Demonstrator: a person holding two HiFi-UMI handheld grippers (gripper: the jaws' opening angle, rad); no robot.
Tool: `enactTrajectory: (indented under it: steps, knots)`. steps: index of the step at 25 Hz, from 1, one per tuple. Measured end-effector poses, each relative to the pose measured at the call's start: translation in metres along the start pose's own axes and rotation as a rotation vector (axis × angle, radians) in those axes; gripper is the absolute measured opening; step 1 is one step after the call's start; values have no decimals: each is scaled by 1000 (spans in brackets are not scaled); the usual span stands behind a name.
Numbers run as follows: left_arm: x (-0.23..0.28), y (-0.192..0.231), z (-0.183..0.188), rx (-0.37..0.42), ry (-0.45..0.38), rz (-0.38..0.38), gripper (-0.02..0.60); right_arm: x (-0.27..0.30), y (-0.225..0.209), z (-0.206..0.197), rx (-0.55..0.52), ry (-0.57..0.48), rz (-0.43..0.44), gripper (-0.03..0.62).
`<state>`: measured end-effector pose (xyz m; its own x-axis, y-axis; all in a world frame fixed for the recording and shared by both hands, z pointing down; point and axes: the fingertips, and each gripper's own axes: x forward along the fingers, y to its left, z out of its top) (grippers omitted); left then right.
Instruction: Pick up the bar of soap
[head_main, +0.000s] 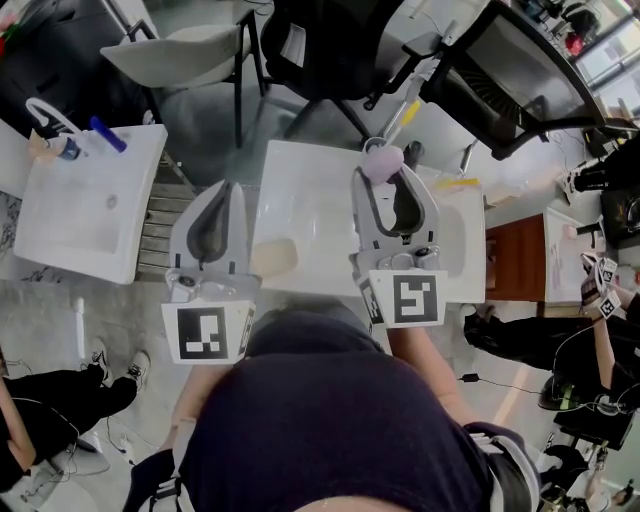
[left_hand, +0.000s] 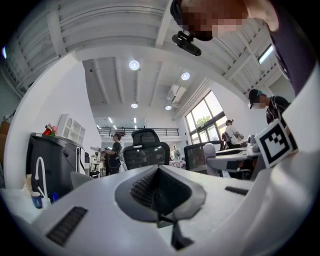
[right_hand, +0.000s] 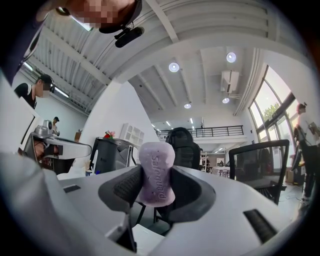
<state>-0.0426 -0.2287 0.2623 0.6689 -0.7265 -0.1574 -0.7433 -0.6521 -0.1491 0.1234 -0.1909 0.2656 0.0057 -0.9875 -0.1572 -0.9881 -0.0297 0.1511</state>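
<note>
A lilac bar of soap (right_hand: 157, 173) stands on end between the jaws of my right gripper (right_hand: 158, 187), which is shut on it. In the head view the bar of soap (head_main: 382, 161) shows at the tip of the right gripper (head_main: 384, 172), lifted above the white sink (head_main: 310, 185). My left gripper (head_main: 226, 196) is held level beside it at the sink's left edge. In the left gripper view its jaws (left_hand: 159, 189) meet with nothing between them.
A pale yellow sponge or soap (head_main: 273, 257) lies on the sink's near edge. A second white basin (head_main: 90, 205) with a tap stands at the left. Black office chairs (head_main: 330, 40) stand behind the sink. People sit at the left and right edges.
</note>
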Motion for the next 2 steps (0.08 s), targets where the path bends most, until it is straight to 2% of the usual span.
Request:
enactTrajectory:
  steps: [2]
  knots:
    - [1, 1, -1, 0, -2, -1, -5, 2, 2, -1, -2, -1, 4, 190]
